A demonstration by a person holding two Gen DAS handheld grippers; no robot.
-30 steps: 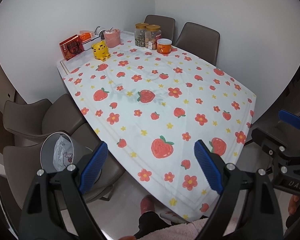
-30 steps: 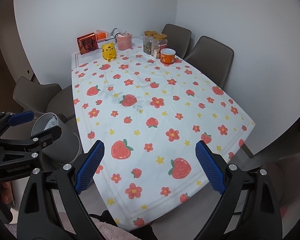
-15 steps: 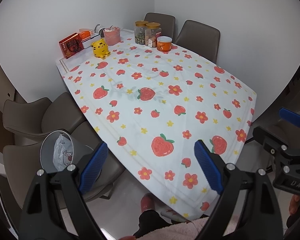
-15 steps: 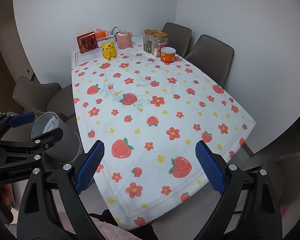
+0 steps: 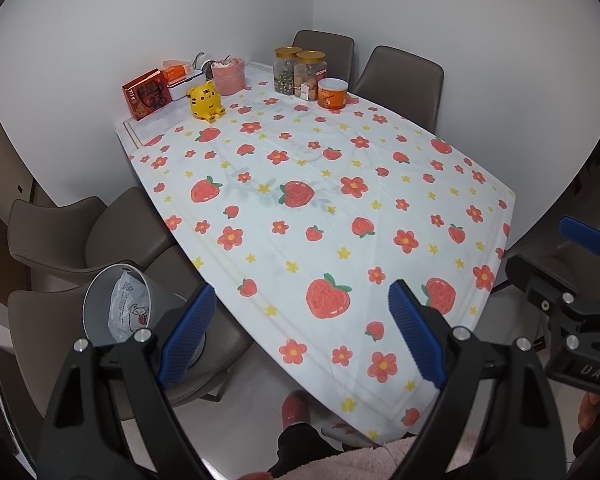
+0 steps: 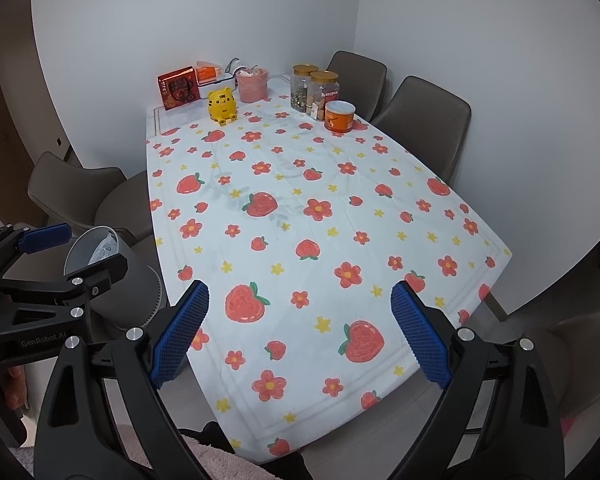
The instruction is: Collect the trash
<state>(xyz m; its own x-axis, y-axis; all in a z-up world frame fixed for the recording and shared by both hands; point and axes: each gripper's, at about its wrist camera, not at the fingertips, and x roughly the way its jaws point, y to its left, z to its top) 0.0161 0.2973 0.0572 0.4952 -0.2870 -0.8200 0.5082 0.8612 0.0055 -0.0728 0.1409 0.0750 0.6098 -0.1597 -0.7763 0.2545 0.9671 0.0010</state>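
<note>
Both grippers over table, near edge.
Left gripper (image 5: 300, 328) and right gripper (image 6: 300, 330) spread, empty; bin (image 5: 100, 300) left of table (image 5: 380, 160).

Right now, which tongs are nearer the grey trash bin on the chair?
Left. The left tongs hang open just beside the trash bin, while the right tongs sit open farther off, over the table's near edge.

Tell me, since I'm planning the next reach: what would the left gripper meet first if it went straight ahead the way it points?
Probably the strawberry tablecloth near the table's near edge; nothing stands between the open left gripper and it, though depth is uncertain.
</note>
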